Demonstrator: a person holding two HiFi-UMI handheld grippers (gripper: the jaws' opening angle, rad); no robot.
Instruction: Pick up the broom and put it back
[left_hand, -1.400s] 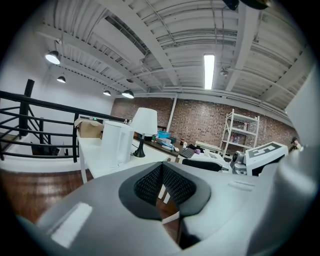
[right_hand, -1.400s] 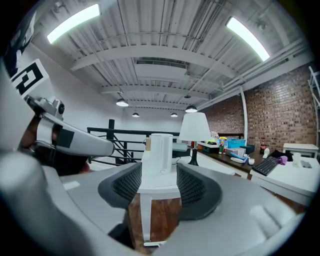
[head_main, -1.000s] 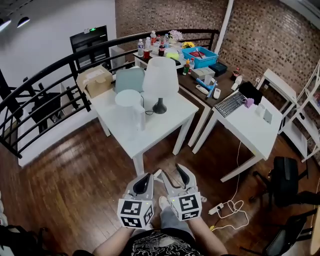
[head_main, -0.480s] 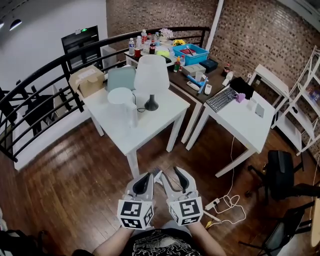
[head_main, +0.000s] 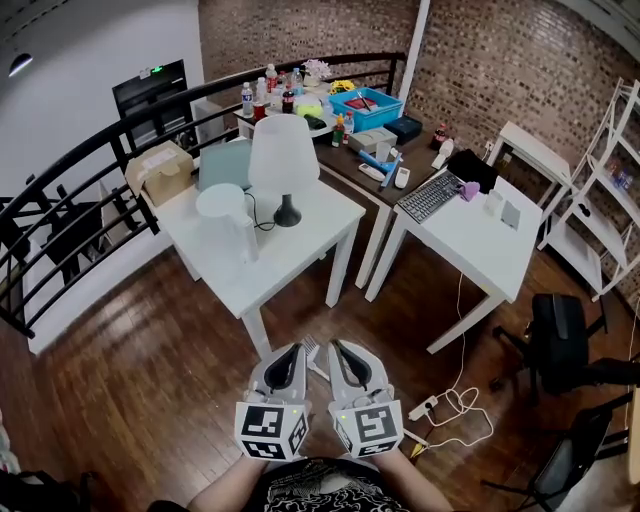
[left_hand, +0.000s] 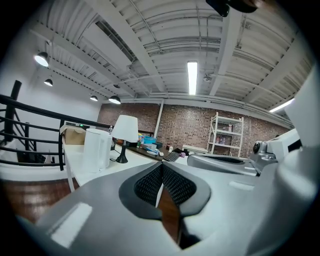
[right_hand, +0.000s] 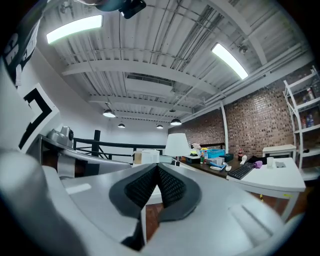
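No broom shows in any view. Both grippers are held side by side, close to the body, at the bottom middle of the head view and above the wooden floor. My left gripper is shut with nothing between its jaws; in the left gripper view its black pads meet at the tips. My right gripper is shut as well and holds nothing; in the right gripper view its pads touch. Both point roughly level toward the white table.
The white table bears a lamp, a white cylinder and a cardboard box. A black railing runs behind it. To the right stand a white desk with a keyboard, a black chair and a power strip with cables.
The right gripper's jaws have gone from spread apart to shut. The tables have slid a little left in the head view as the person moved. The left gripper stays shut.
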